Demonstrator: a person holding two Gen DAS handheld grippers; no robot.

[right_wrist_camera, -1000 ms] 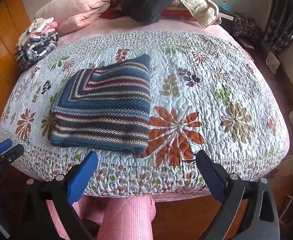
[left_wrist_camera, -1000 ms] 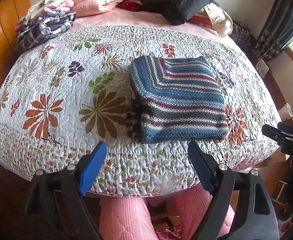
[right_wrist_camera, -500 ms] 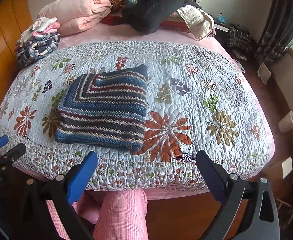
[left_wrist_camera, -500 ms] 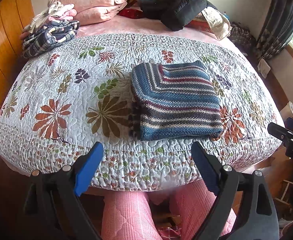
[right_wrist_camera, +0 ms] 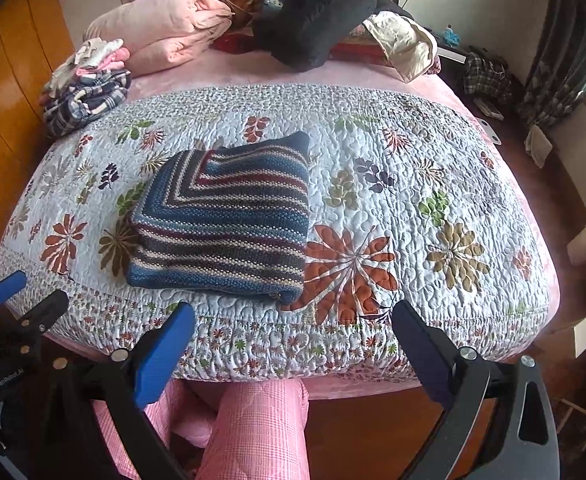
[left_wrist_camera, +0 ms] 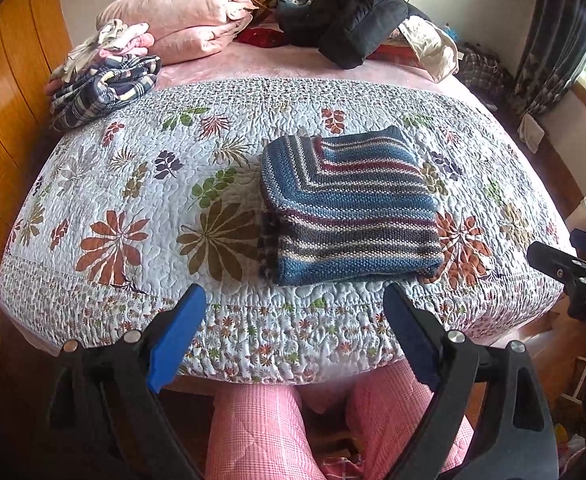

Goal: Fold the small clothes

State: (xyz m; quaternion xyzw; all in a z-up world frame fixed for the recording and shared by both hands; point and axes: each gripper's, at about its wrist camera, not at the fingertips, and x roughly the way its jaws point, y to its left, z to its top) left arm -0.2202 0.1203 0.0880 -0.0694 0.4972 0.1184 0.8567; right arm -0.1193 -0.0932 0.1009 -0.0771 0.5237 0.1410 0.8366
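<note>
Left wrist view: folded striped knit [left_wrist_camera: 353, 208] flat on quilt [left_wrist_camera: 133, 184], both tools (left tool [left_wrist_camera: 295, 312], right tool [right_wrist_camera: 293, 328]) agape, empty, short of the knit.

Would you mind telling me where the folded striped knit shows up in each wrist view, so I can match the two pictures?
Left wrist: the folded striped knit lies right of centre on the quilt.
Right wrist: the same knit lies left of centre.
Shared landmark: the plaid clothes pile at the quilt's far left corner.

Striped knit [left_wrist_camera: 353, 212] folded into a flat square, blue/maroon/cream bands. Lies on quilt [left_wrist_camera: 133, 184] near its front edge, nothing touching it.
</note>
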